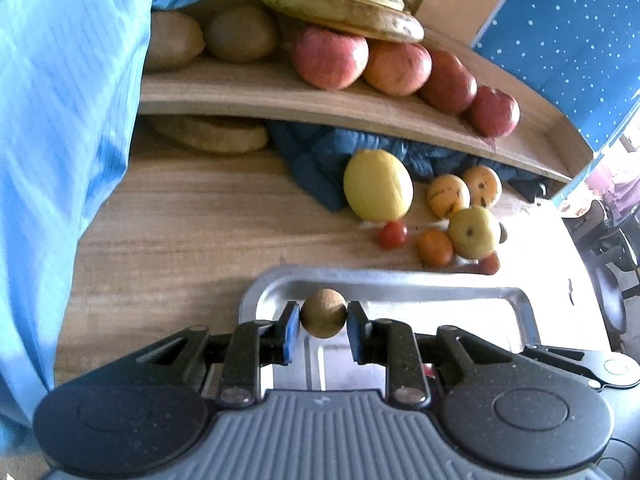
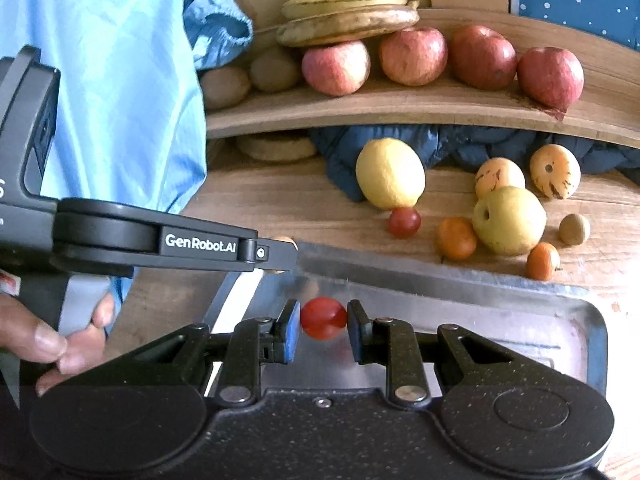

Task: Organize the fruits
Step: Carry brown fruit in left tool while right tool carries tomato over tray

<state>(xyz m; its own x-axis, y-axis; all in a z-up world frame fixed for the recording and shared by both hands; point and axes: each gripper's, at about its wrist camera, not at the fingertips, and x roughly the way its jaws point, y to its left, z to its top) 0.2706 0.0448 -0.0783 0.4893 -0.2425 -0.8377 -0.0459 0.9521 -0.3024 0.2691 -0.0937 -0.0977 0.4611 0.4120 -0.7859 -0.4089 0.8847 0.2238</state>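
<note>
My left gripper (image 1: 323,317) is shut on a small round brown fruit (image 1: 323,318) above the far rim of a metal tray (image 1: 384,278). My right gripper (image 2: 323,317) is shut on a small red tomato (image 2: 323,317) over the same metal tray (image 2: 440,280). The left gripper's arm (image 2: 160,240) crosses the right wrist view from the left. Loose fruit lies on the wooden table beyond the tray: a yellow lemon (image 2: 390,174), a green-yellow apple (image 2: 509,220), a red tomato (image 2: 404,222), two small oranges (image 2: 456,238), two striped yellow fruits (image 2: 555,171) and a small brown fruit (image 2: 574,229).
A wooden shelf (image 2: 400,106) at the back carries bananas (image 2: 348,16), several red apples (image 2: 482,56) and kiwis (image 2: 276,70). Dark blue cloth (image 2: 460,144) lies under the shelf. A person's blue sleeve (image 1: 60,120) fills the left side, with a hand (image 2: 48,340) on the left gripper's handle.
</note>
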